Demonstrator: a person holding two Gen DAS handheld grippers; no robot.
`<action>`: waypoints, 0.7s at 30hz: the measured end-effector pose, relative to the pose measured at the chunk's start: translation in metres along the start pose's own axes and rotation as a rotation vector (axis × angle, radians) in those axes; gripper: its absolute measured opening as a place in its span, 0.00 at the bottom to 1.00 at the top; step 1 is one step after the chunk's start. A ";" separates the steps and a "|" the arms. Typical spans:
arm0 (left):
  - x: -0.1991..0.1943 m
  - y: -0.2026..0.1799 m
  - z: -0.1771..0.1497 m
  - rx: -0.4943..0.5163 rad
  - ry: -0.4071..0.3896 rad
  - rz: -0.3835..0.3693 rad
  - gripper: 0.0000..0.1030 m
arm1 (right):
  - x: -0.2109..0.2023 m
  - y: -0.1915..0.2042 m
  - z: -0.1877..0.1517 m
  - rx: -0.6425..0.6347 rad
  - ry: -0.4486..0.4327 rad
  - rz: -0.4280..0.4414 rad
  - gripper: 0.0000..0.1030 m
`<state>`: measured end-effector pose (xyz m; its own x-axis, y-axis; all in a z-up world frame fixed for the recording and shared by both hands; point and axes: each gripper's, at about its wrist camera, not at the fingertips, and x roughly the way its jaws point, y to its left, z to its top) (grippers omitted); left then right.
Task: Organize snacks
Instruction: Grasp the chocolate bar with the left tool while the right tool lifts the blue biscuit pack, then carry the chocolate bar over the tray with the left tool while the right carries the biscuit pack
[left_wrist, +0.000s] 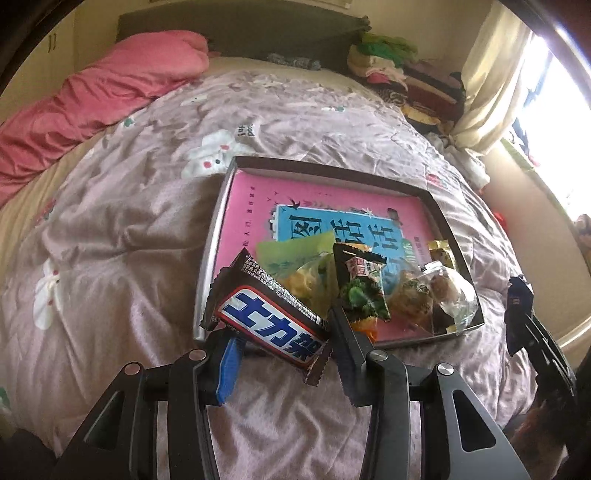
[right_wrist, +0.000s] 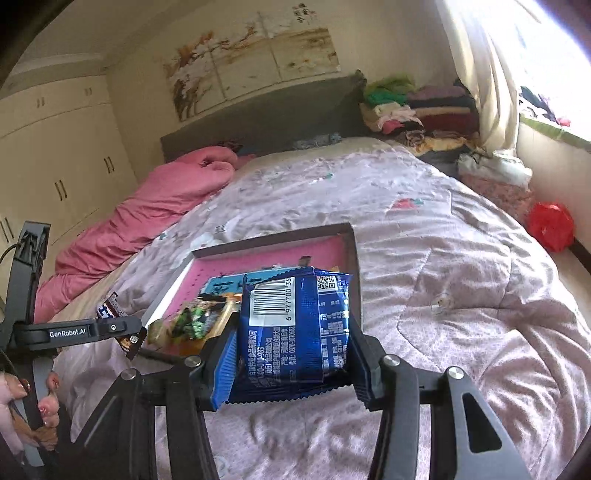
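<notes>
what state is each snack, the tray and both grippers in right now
left gripper: shut on the bar
brown chocolate bar with blue lettering: held, tilted, off the bed
right gripper: shut on the packet
blue foil snack packet: held upright, sealed
dark-rimmed pink tray: on the quilt, holding several wrapped snacks

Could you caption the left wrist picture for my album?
Left gripper holds a brown chocolate bar beside a pink-lined snack tray.
</notes>
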<state>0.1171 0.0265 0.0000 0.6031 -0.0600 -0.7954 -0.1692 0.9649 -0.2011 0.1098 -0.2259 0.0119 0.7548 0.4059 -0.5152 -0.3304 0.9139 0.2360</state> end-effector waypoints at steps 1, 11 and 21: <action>0.003 -0.002 0.001 0.005 0.006 -0.003 0.44 | 0.003 -0.003 0.000 0.015 0.008 0.001 0.50; 0.025 -0.014 0.011 0.030 0.030 0.000 0.44 | 0.039 -0.004 -0.001 0.043 0.071 0.006 0.50; 0.032 -0.018 0.014 0.029 0.038 -0.004 0.45 | 0.062 0.001 0.004 0.029 0.075 0.028 0.50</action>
<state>0.1499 0.0110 -0.0140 0.5733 -0.0729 -0.8161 -0.1435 0.9717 -0.1877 0.1583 -0.1996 -0.0161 0.7002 0.4321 -0.5684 -0.3337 0.9018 0.2744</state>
